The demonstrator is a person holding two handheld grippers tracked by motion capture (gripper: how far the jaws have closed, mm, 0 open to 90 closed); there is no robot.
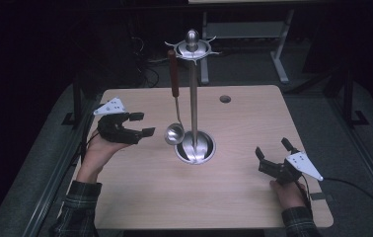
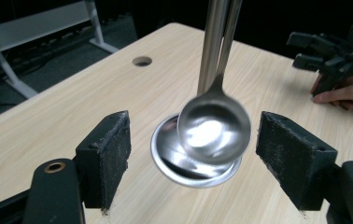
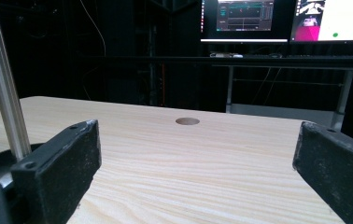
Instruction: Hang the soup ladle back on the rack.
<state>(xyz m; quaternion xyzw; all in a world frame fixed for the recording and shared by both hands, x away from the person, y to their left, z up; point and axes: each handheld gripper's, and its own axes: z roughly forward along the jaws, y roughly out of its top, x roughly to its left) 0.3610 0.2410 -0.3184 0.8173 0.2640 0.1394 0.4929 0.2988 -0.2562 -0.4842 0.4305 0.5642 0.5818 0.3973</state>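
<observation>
A metal utensil stand (image 1: 193,98) rises from a round base (image 1: 195,147) at the table's middle. From a hook on its top ring hangs a ladle (image 1: 173,134) with a brown wooden handle, its steel bowl just above the base. My left gripper (image 1: 145,124) is held open just left of the bowl. In the left gripper view the ladle bowl (image 2: 214,126) hangs in front of the gap in my left gripper (image 2: 195,140), clear of both pads. My right gripper (image 1: 271,146) rests open near the table's right edge, with nothing between the jaws of my right gripper (image 3: 198,154).
A cable hole (image 1: 225,98) lies in the light wooden table (image 1: 140,192) at the back right. The stand's pole (image 3: 2,93) stands left of my right jaws. Lit monitors (image 3: 268,18) and desk legs stand beyond the far edge. The surroundings are dark.
</observation>
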